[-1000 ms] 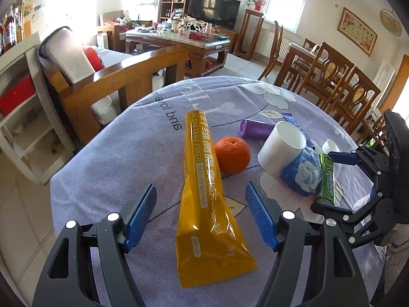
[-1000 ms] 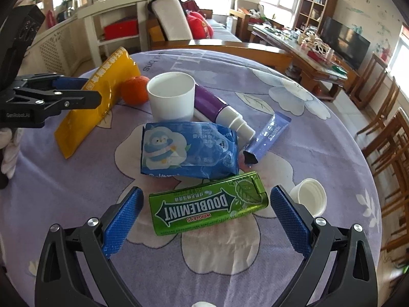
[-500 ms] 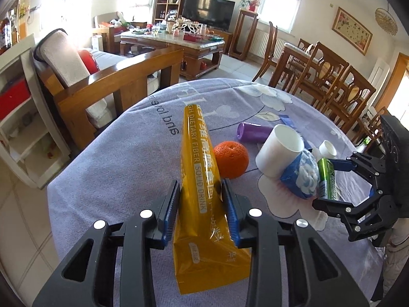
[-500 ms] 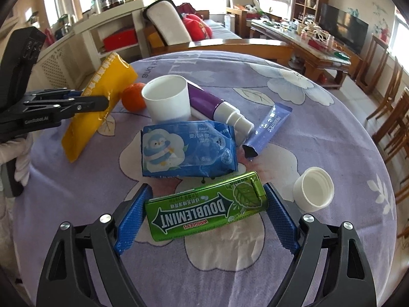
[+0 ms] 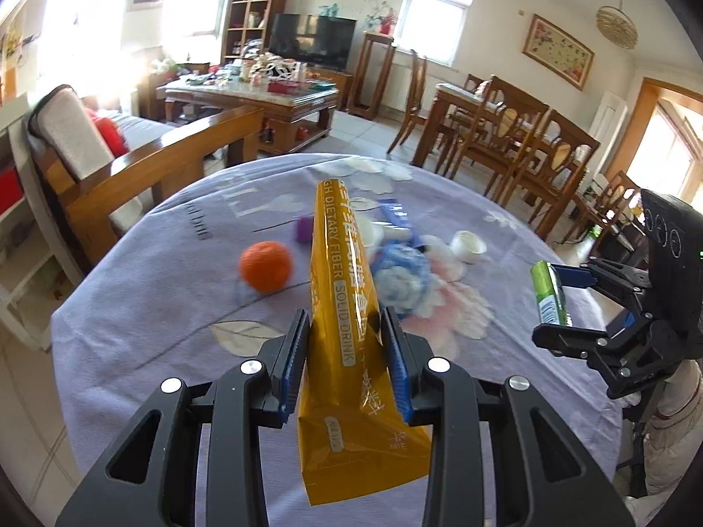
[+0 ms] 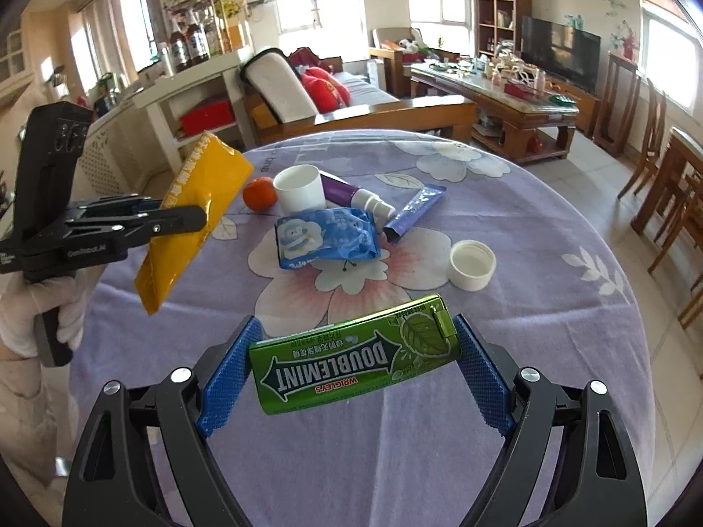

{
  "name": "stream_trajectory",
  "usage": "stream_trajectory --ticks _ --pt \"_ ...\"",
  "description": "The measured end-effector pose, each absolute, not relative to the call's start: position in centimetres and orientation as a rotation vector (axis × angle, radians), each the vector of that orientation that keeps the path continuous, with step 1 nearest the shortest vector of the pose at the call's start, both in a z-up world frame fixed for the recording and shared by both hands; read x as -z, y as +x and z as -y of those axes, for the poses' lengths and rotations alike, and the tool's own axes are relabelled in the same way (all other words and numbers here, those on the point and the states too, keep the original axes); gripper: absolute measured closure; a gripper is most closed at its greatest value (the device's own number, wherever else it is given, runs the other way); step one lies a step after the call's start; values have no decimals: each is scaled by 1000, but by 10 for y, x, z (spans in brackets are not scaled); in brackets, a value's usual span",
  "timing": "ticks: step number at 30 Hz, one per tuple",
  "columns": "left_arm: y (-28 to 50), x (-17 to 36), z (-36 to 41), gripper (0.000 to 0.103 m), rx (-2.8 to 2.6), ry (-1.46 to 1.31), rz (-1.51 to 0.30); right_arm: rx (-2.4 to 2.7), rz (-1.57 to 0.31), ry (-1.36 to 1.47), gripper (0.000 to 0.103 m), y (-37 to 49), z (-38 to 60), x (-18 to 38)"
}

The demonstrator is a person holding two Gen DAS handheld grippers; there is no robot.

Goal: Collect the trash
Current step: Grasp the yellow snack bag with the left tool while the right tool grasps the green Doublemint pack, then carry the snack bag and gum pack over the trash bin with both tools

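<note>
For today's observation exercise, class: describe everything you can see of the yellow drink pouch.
The yellow drink pouch is a long, glossy foil-like packet, printed "DIETARY FIBER SOLID DRINK" in white beside Chinese characters. It looks flat and creased, with sealed ends. The left gripper is shut on its lower part, blue pads pressing both sides. In the right wrist view it hangs tilted, lifted clear of the purple tablecloth, touching nothing but the gripper.

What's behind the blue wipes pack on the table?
Behind the blue wipes pack stand a white cup and a purple bottle lying flat. The bottle's near side is hidden by the pack.
</note>
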State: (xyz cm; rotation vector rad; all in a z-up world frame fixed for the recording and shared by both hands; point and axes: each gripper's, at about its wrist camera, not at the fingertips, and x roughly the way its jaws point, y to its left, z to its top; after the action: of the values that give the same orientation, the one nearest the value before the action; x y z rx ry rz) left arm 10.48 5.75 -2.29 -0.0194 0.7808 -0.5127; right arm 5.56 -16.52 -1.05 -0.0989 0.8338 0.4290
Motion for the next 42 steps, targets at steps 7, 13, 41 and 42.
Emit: stream_trajectory --ticks 7,13,41,42 --pt "74 2 4 69 623 34 -733 -372 -766 -57 18 0 212 -15" --pt "51 -6 57 68 725 63 -710 -296 -727 -18 18 -44 258 -29" --pt "-67 19 323 68 1223 279 -731 125 -650 230 18 -241 481 -17" --pt "-69 20 330 68 1237 284 -735 135 -651 239 18 -249 491 -13"
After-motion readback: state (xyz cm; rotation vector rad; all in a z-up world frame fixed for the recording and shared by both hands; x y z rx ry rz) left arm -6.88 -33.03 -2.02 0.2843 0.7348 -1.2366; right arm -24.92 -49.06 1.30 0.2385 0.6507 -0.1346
